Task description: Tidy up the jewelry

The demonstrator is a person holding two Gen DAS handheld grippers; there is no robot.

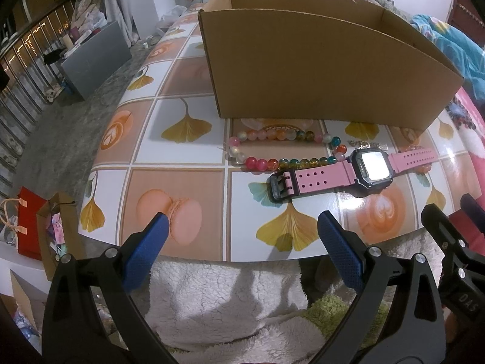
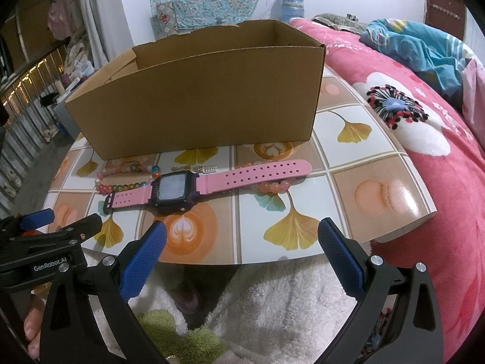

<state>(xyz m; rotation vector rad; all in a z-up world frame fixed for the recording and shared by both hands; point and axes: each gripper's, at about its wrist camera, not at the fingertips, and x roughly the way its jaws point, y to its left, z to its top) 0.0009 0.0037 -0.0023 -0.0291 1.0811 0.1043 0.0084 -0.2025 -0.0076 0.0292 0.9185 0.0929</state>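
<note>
A low table [image 1: 188, 69] covered in a glossy print of ginkgo leaves, macarons and latte cups is seen beside a bed with a pink floral blanket [image 2: 424, 139]. An open cardboard box [image 1: 318, 69] is set on the table. Just in front of it a pink-strapped digital watch [image 1: 357, 171] is laid flat, face up, with a multicoloured bead bracelet [image 1: 272, 148] beside it (a few orange beads are glimpsed behind the far strap). A small metal trinket [image 2: 200, 169] is seen between watch and box; what it is cannot be told. The left gripper [image 1: 242, 227] and right gripper [image 2: 242, 230] are held spread wide at the table's near edge, nothing grasped.
</note>
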